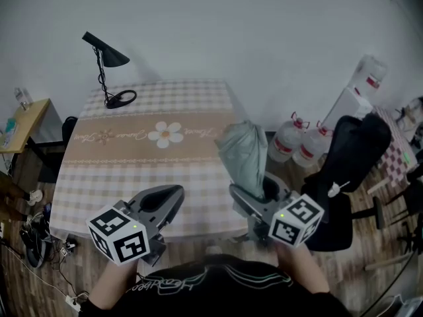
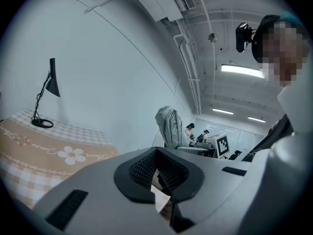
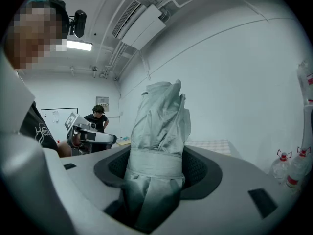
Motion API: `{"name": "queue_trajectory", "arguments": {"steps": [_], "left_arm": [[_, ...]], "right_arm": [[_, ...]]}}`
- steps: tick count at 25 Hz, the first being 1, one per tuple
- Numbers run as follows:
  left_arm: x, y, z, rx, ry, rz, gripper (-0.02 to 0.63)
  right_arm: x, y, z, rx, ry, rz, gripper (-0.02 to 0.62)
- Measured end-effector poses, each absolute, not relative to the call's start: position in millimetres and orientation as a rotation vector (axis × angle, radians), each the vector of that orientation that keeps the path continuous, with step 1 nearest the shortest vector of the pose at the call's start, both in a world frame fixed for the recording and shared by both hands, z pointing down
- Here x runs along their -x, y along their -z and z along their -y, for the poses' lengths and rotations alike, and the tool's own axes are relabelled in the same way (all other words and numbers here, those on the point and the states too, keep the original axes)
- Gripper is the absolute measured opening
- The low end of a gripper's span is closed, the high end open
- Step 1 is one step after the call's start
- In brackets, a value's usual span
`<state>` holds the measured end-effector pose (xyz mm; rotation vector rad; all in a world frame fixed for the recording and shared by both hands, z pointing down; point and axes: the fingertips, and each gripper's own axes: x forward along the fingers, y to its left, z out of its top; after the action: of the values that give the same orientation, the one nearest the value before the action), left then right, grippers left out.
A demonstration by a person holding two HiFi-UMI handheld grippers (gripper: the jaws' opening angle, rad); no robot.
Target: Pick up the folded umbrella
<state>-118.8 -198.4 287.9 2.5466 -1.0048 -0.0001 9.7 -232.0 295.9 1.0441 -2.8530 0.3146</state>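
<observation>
The folded umbrella [image 1: 243, 154] is a grey-green bundle with a strap round its middle. It stands up out of my right gripper [image 1: 254, 190], over the table's near right corner. In the right gripper view the umbrella [image 3: 159, 131] fills the space between the black pads, and the right gripper [image 3: 156, 168] is shut on it. My left gripper [image 1: 173, 193] hangs at the table's front edge, left of the umbrella and apart from it. In the left gripper view the left gripper [image 2: 157, 165] has its tips together and nothing between them, with the umbrella [image 2: 168, 126] beyond it.
The table [image 1: 132, 157] wears a checked cloth with a daisy print. A black desk lamp [image 1: 106, 58] stands at its far left corner. Water bottles [image 1: 297, 140] and a black office chair [image 1: 350, 157] stand to the right. A small wooden side table [image 1: 23, 121] is at far left.
</observation>
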Motion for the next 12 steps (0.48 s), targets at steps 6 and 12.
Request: {"name": "queue_trajectory", "arguments": {"steps": [6,12], "left_arm": [[119.5,-288.6,201.7,-2.548,-0.005,1.001,-0.003],[117.6,-292.1,206.7,-2.548,-0.007,0.997,-0.003]], "right_arm": [[-6.5,-297.0,235.3,-1.037,-0.313,2.849,0.279],[-6.2,-298.1,240.9,-1.037,-0.308,2.850,0.279]]}}
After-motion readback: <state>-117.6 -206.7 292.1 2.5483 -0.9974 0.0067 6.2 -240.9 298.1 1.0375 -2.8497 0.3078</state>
